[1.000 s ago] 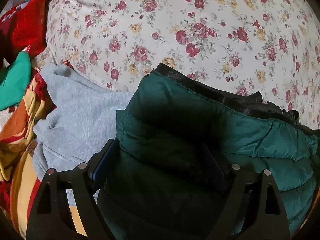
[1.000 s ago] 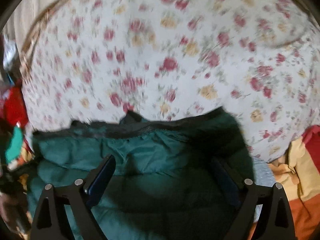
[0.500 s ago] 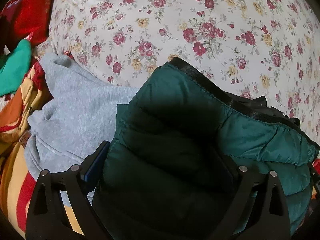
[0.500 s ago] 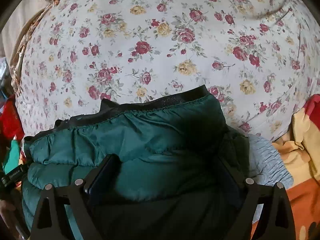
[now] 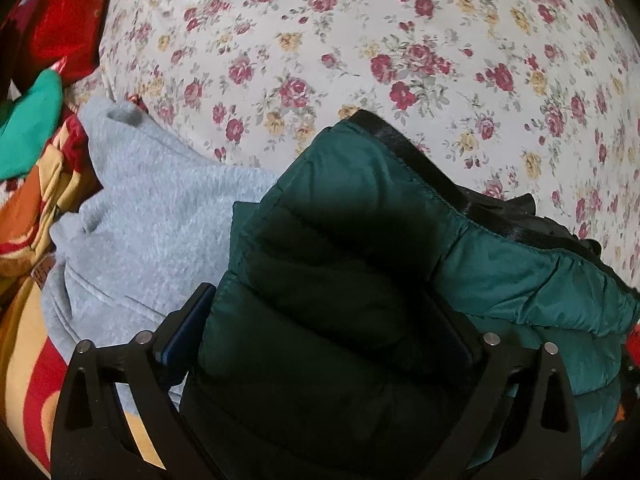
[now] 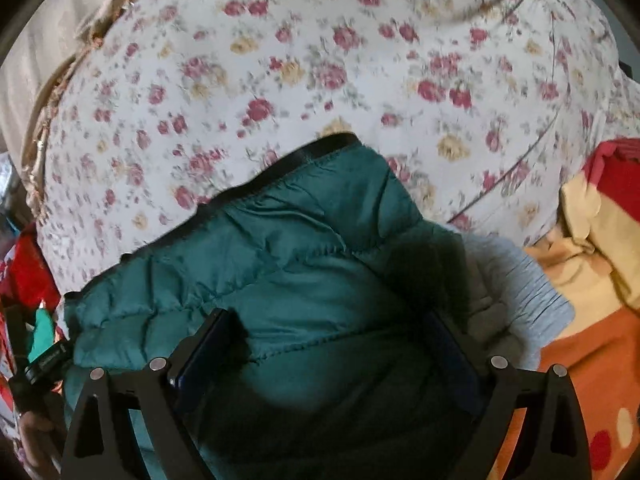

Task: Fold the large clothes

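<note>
Left wrist view: the left gripper [image 5: 320,332] pinches the green puffer jacket [image 5: 360,240] over the floral bedsheet [image 5: 400,40], beside a grey sweatshirt [image 5: 152,208] at its left edge. On the right, the right gripper [image 6: 324,344] grips the jacket's other corner; both should probably travel level to land a straight fold.

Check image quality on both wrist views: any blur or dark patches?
Left wrist: sharp; green puffer jacket falls into deep shadow between the fingers. Right wrist: motion blur smears the floral sheet; the jacket's lower part is shadowed. Both: fisheye bulge, dark corners.
</note>
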Motion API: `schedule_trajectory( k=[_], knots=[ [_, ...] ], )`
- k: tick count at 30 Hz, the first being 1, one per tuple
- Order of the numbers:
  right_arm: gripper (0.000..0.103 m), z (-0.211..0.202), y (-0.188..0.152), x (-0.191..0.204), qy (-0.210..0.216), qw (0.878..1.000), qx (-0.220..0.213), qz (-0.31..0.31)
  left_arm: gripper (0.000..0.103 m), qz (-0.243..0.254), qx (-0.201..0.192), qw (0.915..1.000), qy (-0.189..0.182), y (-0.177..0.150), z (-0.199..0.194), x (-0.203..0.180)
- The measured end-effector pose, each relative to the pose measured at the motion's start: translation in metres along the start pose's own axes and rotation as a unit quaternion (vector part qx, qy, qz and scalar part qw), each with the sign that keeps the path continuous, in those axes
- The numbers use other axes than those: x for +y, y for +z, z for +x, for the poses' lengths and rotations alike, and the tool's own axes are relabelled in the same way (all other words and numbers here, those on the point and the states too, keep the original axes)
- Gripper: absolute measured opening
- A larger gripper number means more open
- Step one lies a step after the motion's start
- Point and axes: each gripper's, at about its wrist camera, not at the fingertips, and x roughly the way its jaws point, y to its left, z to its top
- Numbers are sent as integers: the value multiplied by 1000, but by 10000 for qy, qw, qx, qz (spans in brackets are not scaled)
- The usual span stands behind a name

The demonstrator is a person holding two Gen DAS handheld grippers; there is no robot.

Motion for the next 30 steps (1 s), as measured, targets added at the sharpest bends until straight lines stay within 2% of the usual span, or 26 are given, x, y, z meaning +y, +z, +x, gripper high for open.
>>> schedule_trajectory(
  k=[3,6,9,10,12,16,21,26,30],
  knots=[
    [99,1,3,3,-40,9999,115,-28,100,-223,243,9991,-262,1,0,9],
    [98,-22,9,5,126,9999,68,-58,100,-502,536,9945,-753,3,-14,30],
    [99,-53,12,-3,365,9991,-183,117,100,-488,380,9939,-916,-4,-38,51],
    [102,-59,12,-6,366,9990,-204,127,100,-487,339,9935,-967,-7,-43,57],
    [103,-63,11,-16,347,9993,-44,93,100,-627,334,9904,-1187,-14,-51,72],
    [103,-50,5,-33,306,9983,487,38,102,-1025,500,9794,-1667,-29,-44,95],
    [103,-17,-2,-39,783,9908,1107,17,102,-971,788,9712,-2029,-34,-19,88],
    [103,12,-2,-39,1282,9821,1378,109,102,-919,973,9652,-2249,-31,0,78],
    [103,26,0,-37,1338,9797,1491,118,103,-1083,989,9609,-2349,-32,10,72]
  ],
)
